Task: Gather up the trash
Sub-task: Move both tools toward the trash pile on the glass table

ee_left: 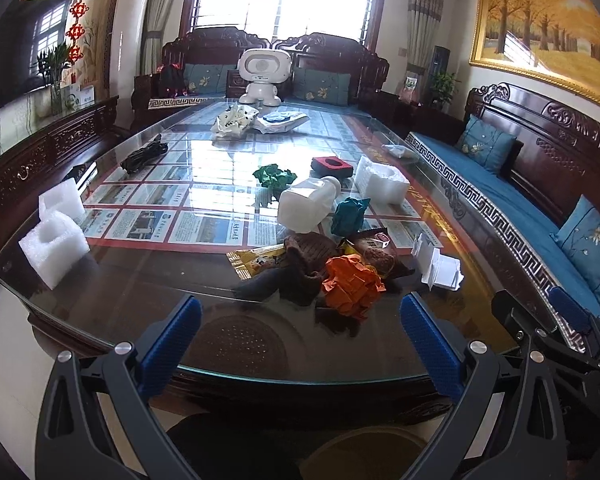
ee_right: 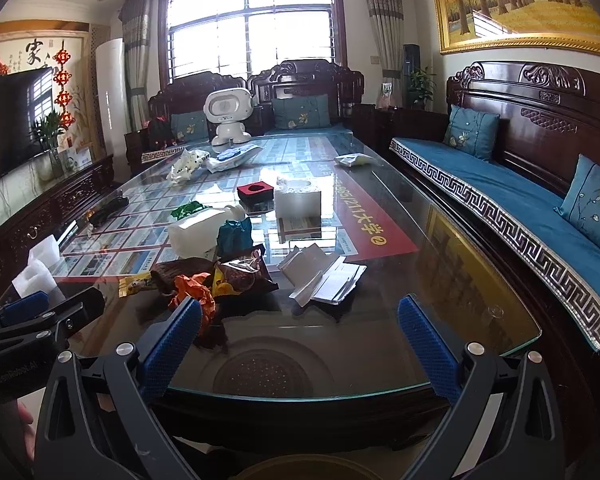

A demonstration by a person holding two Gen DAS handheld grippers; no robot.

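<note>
Both tongs wait wide apart at the near end of the glass bench (ee_left: 112,296).
The left tongs (ee_left: 300,336) and right tongs (ee_right: 300,336) hold nothing. The trash sits on the bench just ahead: orange paper (ee_left: 354,284), a brown wrapper (ee_right: 242,276), white paper (ee_right: 326,276) and a white bottle (ee_left: 306,204).

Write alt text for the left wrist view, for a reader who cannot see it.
The open left gripper hovers at the near edge of a glass-topped table strewn with trash: crumpled orange paper, snack wrappers, a white plastic bottle and foam blocks. A white toy robot stands at the far end, before a wooden sofa and window.
</note>
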